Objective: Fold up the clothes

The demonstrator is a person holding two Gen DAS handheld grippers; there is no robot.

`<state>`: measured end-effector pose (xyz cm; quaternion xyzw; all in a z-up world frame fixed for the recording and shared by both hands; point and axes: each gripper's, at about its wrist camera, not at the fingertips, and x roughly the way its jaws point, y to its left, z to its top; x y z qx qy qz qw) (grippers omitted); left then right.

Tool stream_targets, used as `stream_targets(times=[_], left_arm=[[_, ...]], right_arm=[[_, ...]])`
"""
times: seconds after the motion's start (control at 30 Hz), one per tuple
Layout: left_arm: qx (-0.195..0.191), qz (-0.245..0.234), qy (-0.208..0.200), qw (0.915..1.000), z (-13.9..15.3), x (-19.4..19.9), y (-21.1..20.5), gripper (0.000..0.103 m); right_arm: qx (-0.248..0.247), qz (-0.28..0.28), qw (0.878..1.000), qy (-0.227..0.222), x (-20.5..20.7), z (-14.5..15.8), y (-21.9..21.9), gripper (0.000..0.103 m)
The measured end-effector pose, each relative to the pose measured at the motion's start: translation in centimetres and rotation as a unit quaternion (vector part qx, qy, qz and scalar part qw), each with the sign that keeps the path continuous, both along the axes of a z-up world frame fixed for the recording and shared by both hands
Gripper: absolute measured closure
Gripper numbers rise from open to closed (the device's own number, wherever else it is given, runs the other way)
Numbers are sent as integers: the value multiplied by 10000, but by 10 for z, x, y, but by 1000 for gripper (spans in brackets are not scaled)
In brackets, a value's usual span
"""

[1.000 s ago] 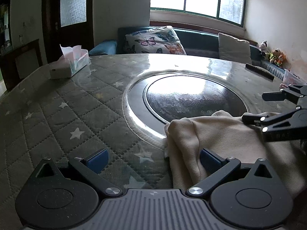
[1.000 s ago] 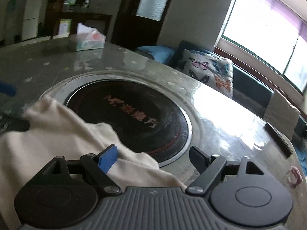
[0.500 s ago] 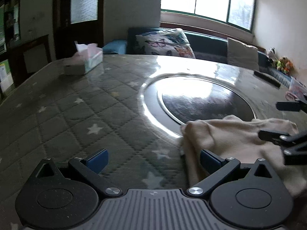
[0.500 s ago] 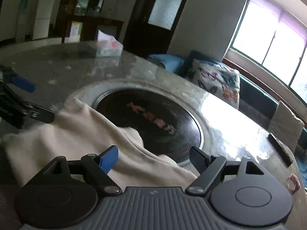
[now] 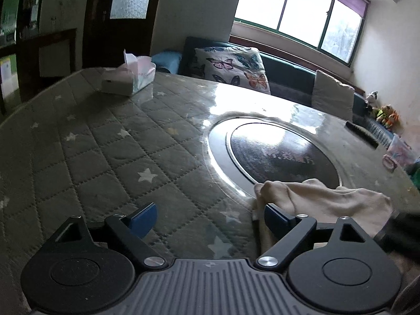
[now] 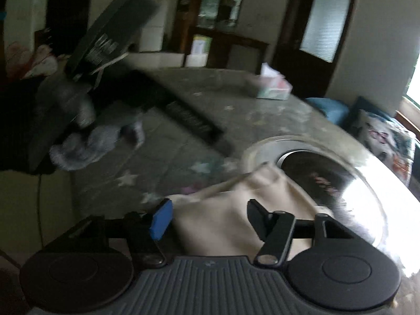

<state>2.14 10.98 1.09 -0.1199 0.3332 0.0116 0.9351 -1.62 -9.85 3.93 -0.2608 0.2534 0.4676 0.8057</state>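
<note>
Starting at the left of the left wrist view, a tissue box [image 5: 129, 78] is sitting near the far edge of the table [image 5: 86, 141], whose quilted grey cover is showing white stars. Behind it a butterfly cushion [image 5: 231, 65] is leaning on a dark sofa under the window. Further right, a round dark hob [image 5: 283, 155] is sitting inside a shiny ring in the middle of the table. The left tongs [image 5: 210, 216] are standing released, their blue-padded fingers spread wide over the bare cover and gripping nothing. The cloth [image 5: 323, 199], a cream garment, is lying bunched at the near rim of the hob ring; its left edge is lying just beside the right finger of these tongs, and whether the two are touching is not clear. A dark strip is lying near the table's far right edge, and small toys are sitting on the sofa beyond it.

The right wrist view is blurring heavily. At its left a dark device with pale lettering is showing above a grey shape that may be a gloved hand; the blur is hiding which. The tissue box [image 6: 273, 89] is sitting further back. The right tongs [image 6: 207, 214] are likewise released, fingers apart, with the cloth [image 6: 236, 207] lying in the gap between them, unpinched, its far corner reaching the hob [image 6: 323, 176] ring.
</note>
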Motion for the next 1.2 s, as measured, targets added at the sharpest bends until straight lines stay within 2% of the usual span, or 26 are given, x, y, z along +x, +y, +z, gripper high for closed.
stream_targets(times=[0.17,0.2,0.23,0.3,0.37,0.53,0.73,0.87,0.93,1.0,1.03,1.1,1.2], left_arm=[[-429,-195,112,9988,-3,5,-5,13],[-520,-230,139,9983,-4,6,-6,13],[-603,-254,163,9977,-4,8,-7,13],[-788,-274,217,9963,-5,11,-8,13],[-1033,-266,292,9939,-5,14,-9,13],[-1758,-213,575,9825,-10,21,-8,13],[-2268,-135,804,9705,-10,27,-11,13],[-2705,-170,985,9575,-15,34,-14,21],[-2847,-215,1051,9526,-18,36,-14,29],[-2958,-239,1120,9484,-21,38,-14,48],[-3015,-237,1170,9460,-24,39,-13,53],[-3114,-229,1264,9416,-29,40,-10,77],[-3131,-184,1286,9408,-32,40,-6,85]], right_arm=[[-311,145,9994,22,-13,-12,16,60],[-375,115,9992,-67,-15,-14,18,67],[-414,66,9990,-154,-16,-14,19,70],[-358,0,9993,-117,-15,-12,16,85],[-258,-56,9996,-35,-13,-8,13,95],[160,-157,9996,189,-9,8,-3,98],[581,-225,9975,322,-11,24,-26,99],[826,-254,9956,355,-9,34,-39,99],[916,-262,9947,380,-10,36,-45,99],[961,-226,9943,414,-11,36,-48,99],[964,-208,9942,429,-12,35,-49,99],[966,-185,9941,452,-14,33,-50,99],[984,-217,9936,517,-12,30,-52,97]])
